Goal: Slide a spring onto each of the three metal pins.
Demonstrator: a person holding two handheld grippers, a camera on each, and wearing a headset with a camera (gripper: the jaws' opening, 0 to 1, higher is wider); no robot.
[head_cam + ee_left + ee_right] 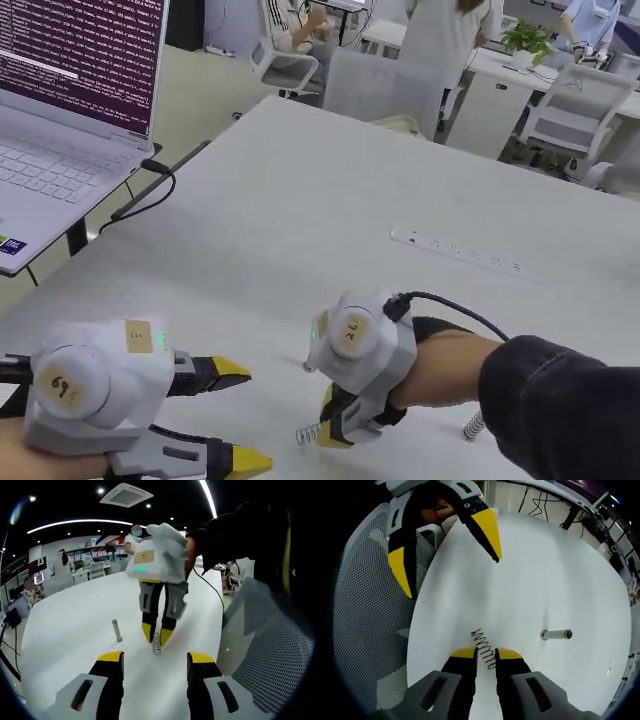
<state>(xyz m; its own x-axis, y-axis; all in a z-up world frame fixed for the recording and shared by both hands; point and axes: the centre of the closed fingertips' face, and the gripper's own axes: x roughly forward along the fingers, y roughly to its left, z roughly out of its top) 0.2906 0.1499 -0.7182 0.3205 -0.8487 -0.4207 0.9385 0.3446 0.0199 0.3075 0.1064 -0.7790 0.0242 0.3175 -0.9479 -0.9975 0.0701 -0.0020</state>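
My right hand-held gripper [487,653] is pinched on a spring [484,642], its jaws nearly together with the coil caught between the tips. The spring's lower end rests on the counter [350,200] close to the near edge. My left hand-held gripper [155,657] has its jaws spread wide with nothing in them. It hangs just above the counter by the near left corner and points at the right one.

From the left gripper view, a pin [116,630] stands upright just beside the spring, apart from it, on the side toward the far edge. A second spring [472,425] lies by the near edge next to my right sleeve.

I judge the spring to be very light, thin wire. It is soft along its length and easy to bend sideways or squash. Its round coils would roll or flick out of a slack pinch, while a hard squeeze could kink them. I would hold it across the coils near one end, just firmly enough, and leave the other end free and open to go over the pin's top. The pin looks smooth, stiff and slim, and a sideways nudge could tip it, so I would bring the spring down straight along its axis.
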